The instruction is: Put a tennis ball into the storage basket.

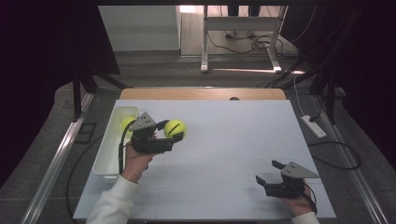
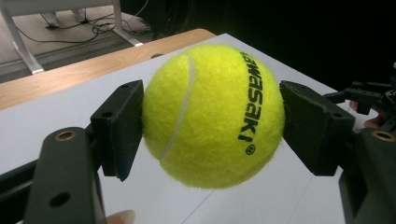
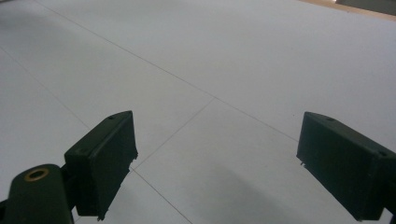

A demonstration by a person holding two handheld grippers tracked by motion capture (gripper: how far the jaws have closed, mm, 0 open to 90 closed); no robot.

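A yellow tennis ball [image 1: 175, 129] [image 2: 212, 114] with black lettering is held above the white table, and my left gripper [image 1: 172, 131] [image 2: 212, 121] is shut on it, one pad on each side. A second yellow tennis ball [image 1: 126, 123] lies in the white tray [image 1: 103, 158] at the table's left edge, partly hidden behind the left gripper. Near the table's front right, my right gripper [image 1: 267, 171] [image 3: 215, 163] stands open over bare white surface, with nothing between its jaws.
The white table [image 1: 224, 140] has a wooden strip along its far edge. A metal rail runs along the floor at left. Beyond the table stand a white frame and cables, and a power strip [image 1: 314, 126] lies on the floor at right.
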